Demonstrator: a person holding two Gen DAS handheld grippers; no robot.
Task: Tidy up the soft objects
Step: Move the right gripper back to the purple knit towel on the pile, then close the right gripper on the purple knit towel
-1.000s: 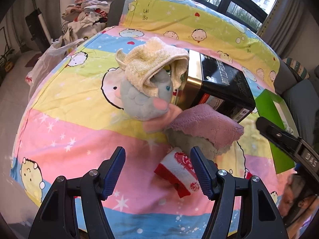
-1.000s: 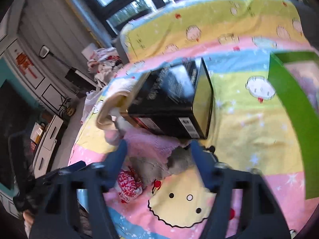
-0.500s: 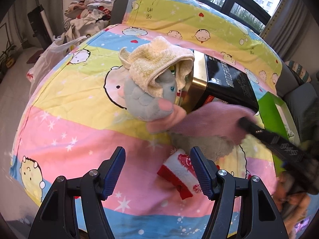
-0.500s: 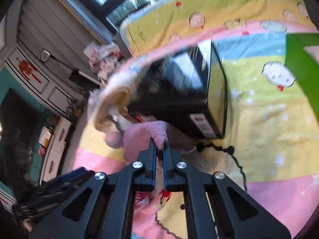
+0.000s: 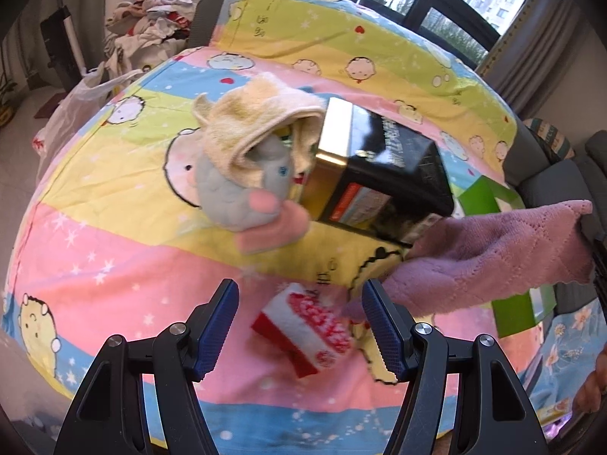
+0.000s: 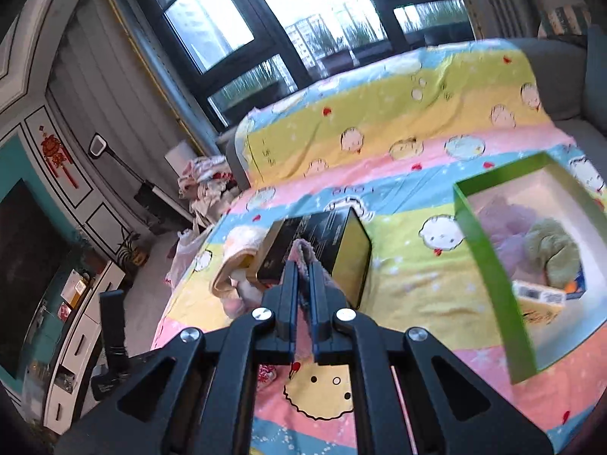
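The pink cloth (image 5: 489, 254), fuzzy with a quilted diamond weave, hangs stretched in the air above the cartoon-print bed (image 5: 114, 265), clamped in the right tool (image 6: 302, 265). The left tool (image 5: 299, 322) stands apart above a red-and-white sock (image 5: 307, 326).

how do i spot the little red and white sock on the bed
Find the black and gold box on the cartoon-print bedsheet. Nearer the camera, between the open left gripper fingers, lies the red and white sock. It alone has red patterning, flat on the sheet.
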